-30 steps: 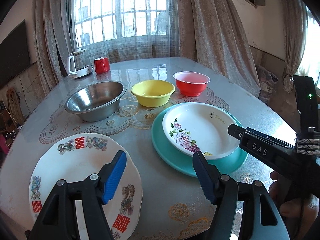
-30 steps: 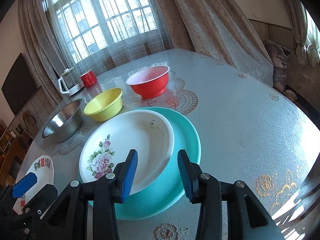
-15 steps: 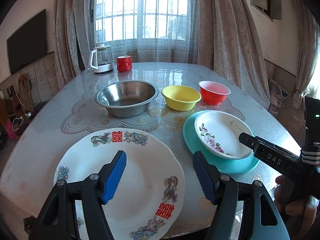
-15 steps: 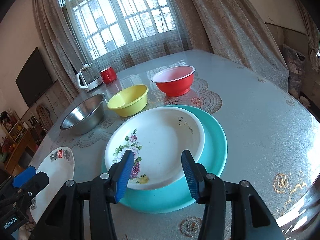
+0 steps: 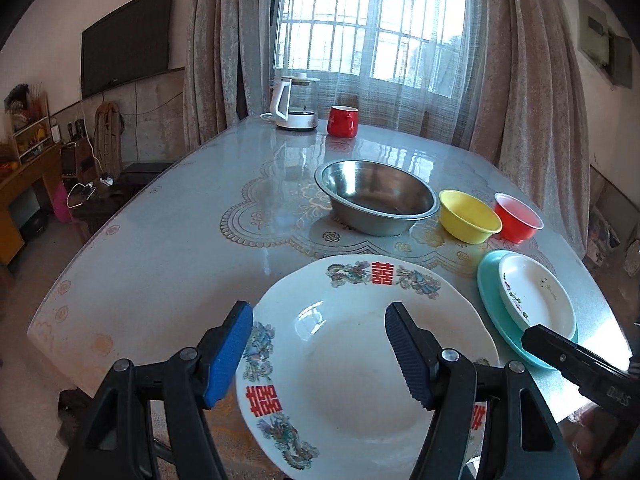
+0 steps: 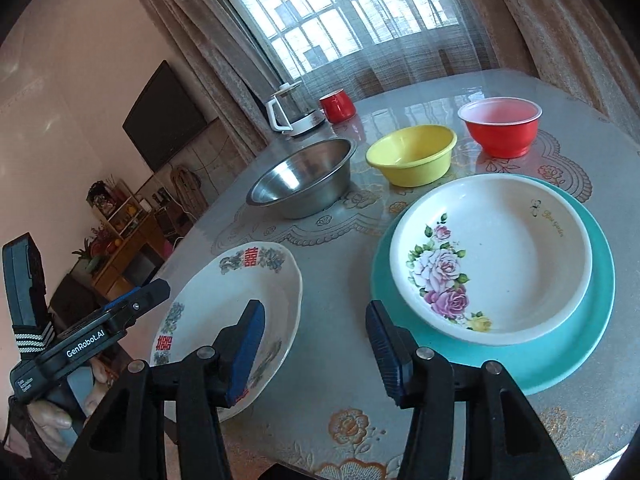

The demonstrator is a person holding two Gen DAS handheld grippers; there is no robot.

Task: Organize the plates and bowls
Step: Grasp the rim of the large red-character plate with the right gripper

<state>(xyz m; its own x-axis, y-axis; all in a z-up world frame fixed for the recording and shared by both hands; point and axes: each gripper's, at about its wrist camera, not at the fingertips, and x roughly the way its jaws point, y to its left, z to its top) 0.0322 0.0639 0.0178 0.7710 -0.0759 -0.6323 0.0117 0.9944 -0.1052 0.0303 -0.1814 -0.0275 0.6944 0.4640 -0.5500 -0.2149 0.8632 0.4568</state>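
- Both sets of jaws hold nothing: the left gripper [image 5: 320, 350] stands wide, its blue pads spread above the dragon plate [image 5: 360, 360], one pad near the plate's left rim and the other over its well; no pad presses on the rim.
- Over on the other side, the right gripper [image 6: 314, 354] has its jaws opening, with only bare table [image 6: 340, 320] showing between them.
- Just ahead of and below the left jaws lies the dragon plate, flat at the near edge of the table; it is round, so it has no long axis to line up with, and the rim is the only place to pinch.
- To the right of the right jaws and a little ahead sits the rose dish [image 6: 492, 256], nested in the teal plate [image 6: 592, 320]; the dragon plate lies to the left of these jaws, its rim just beside the left pad.
- Judged from this, the left hand is nearer the dragon plate and the right hand nearer the stacked pair; the coming move likely turns on bringing the dragon plate rightward to that stack, or the stack onto it.
- Farther ahead of both jaws, in a row and well apart from them: the steel bowl [image 5: 376, 198], yellow bowl [image 5: 468, 216] and red bowl [image 5: 516, 216].
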